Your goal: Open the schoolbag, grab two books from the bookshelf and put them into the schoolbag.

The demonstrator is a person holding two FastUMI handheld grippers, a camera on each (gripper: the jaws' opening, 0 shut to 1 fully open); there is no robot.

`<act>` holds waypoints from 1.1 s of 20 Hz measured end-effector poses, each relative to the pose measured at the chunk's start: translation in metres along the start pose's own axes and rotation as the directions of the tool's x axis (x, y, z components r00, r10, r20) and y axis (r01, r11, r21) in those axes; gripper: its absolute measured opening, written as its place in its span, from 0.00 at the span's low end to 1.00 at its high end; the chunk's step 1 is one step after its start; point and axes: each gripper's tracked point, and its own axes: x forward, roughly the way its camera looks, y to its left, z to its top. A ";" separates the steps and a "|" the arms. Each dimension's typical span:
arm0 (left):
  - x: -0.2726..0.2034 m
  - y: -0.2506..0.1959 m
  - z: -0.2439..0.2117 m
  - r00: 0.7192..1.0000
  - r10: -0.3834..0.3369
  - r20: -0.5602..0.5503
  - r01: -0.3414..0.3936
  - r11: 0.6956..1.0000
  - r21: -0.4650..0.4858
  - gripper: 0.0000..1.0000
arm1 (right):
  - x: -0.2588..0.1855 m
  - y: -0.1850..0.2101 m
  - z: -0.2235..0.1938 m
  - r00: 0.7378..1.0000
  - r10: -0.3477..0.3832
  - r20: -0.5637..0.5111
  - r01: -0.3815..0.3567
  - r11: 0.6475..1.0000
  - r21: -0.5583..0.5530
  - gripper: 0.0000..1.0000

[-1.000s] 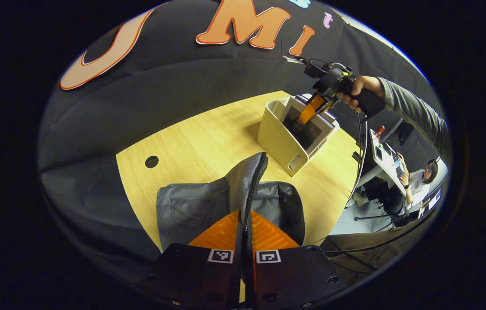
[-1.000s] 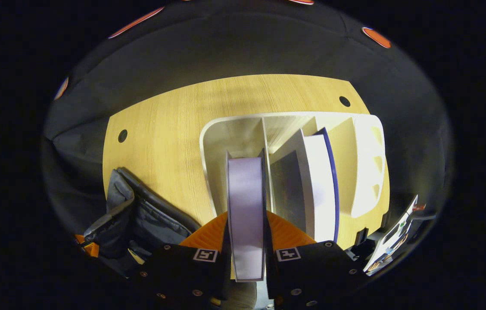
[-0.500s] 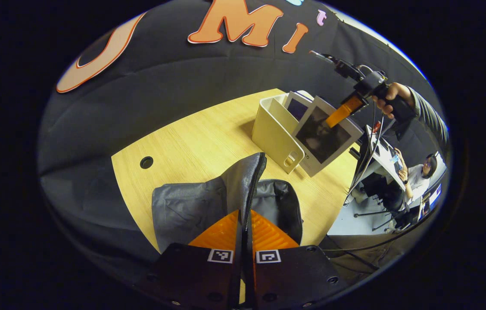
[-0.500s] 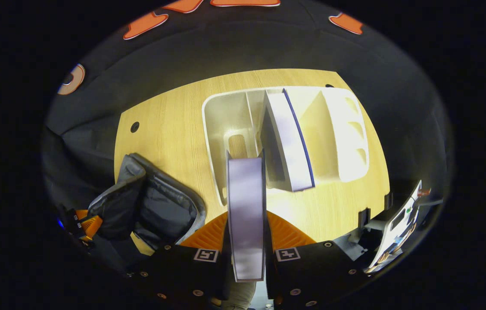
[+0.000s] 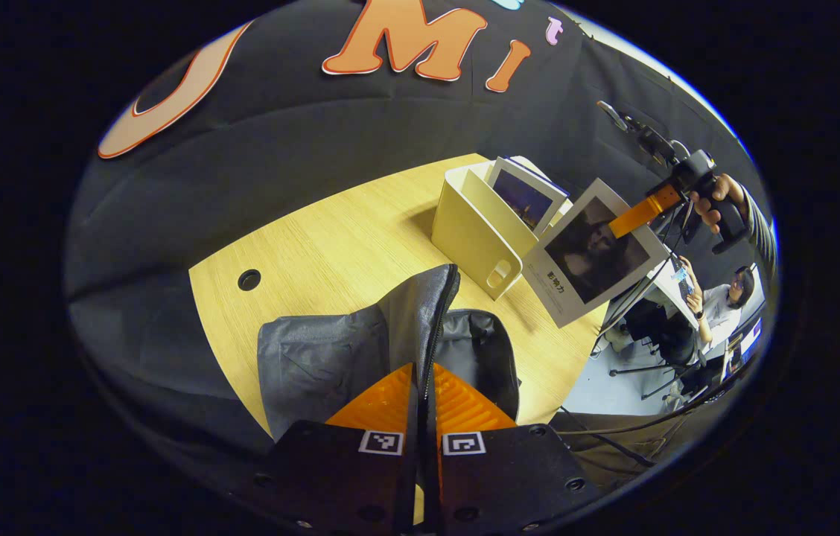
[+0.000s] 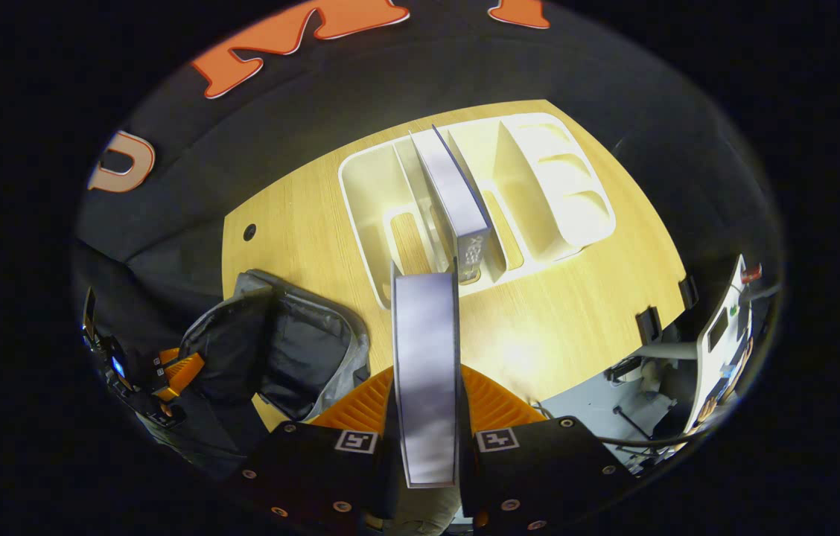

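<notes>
Grey schoolbag [image 5: 331, 353] on a pale wood-grain counter [image 5: 331, 238]. Cream bookshelf [image 5: 468, 227]; the held book [image 5: 595, 253] has a white-bordered dark cover. Orange ribbed tongs [image 5: 424, 394].

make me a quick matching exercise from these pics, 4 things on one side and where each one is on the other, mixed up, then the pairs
Things:
1. held book
2. second book
3. schoolbag flap
4. bookshelf

Places:
A. pinched in the left gripper
B. on the table
C. in the air, in the right gripper
D. standing in the bookshelf

Pairs: 1-C, 2-D, 3-A, 4-B
</notes>
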 end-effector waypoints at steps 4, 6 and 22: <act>-0.002 0.004 0.000 1.000 0.010 0.008 -0.010 1.000 -0.004 0.05 | -0.013 0.005 -0.022 0.997 0.073 -0.001 -0.073 0.997 0.030 0.32; -0.004 0.003 0.002 1.000 0.011 0.014 -0.011 1.000 -0.006 0.05 | -0.021 0.013 -0.029 0.992 0.123 0.007 -0.123 0.991 0.045 0.31; -0.032 0.005 0.016 0.996 0.021 0.083 -0.016 0.998 -0.065 0.05 | -0.015 0.090 -0.040 0.907 0.412 0.091 -0.418 0.906 0.066 0.29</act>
